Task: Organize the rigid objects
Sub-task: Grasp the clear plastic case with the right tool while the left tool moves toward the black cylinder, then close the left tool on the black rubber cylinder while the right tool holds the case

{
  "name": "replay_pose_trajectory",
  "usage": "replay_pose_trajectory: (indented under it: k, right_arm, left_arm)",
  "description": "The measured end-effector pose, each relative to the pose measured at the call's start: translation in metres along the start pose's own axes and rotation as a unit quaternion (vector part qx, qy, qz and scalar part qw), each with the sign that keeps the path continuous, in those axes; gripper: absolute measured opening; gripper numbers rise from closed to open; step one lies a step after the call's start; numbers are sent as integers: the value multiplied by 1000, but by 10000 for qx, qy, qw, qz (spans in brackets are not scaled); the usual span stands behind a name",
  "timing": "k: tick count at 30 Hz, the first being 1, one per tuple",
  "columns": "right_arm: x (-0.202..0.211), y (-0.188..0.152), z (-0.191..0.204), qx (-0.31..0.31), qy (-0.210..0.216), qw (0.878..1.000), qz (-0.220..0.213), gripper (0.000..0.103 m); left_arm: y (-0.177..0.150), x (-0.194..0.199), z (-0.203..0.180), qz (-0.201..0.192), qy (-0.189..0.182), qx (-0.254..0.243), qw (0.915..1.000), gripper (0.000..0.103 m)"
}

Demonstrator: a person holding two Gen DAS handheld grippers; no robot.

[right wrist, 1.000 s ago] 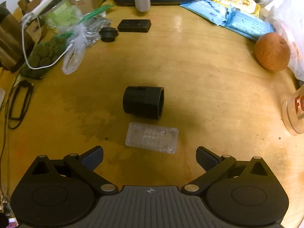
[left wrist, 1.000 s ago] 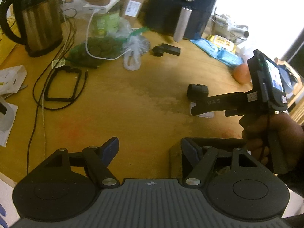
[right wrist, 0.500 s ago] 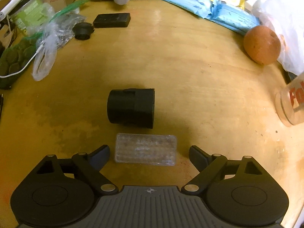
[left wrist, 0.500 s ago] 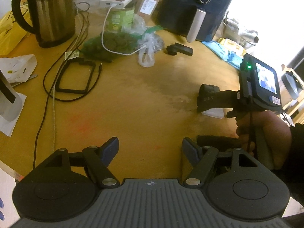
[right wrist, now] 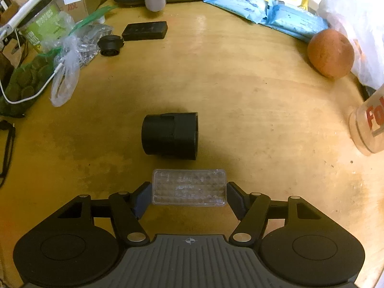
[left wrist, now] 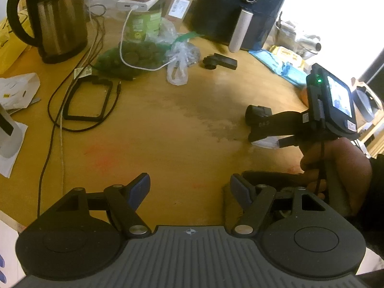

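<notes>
Bottom center of the right view: right gripper just been closing around the clear plastic case, pads about touching its ends, so pickup looks close. Left gripper spread, empty.

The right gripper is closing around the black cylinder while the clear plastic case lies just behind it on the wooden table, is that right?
Not quite. In the right wrist view the right gripper has been closing around the clear plastic case, which sits between its fingers; the black cylinder lies just behind it on the wooden table.
</notes>
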State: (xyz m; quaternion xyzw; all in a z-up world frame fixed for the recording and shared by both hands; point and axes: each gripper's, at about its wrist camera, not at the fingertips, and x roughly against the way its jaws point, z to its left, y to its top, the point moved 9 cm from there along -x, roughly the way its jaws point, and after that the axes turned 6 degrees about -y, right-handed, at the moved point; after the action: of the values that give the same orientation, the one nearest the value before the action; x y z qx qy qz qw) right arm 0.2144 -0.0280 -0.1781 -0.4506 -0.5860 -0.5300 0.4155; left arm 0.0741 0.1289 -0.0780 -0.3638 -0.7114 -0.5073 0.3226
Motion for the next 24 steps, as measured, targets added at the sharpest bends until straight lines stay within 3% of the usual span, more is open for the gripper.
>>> replay_pose_trajectory:
  k: [24]
  right_arm:
    - [77, -11, -56, 269, 715, 9948, -677, 69]
  left_arm:
    - [22, -17, -52, -147, -309, -432, 9985, 73]
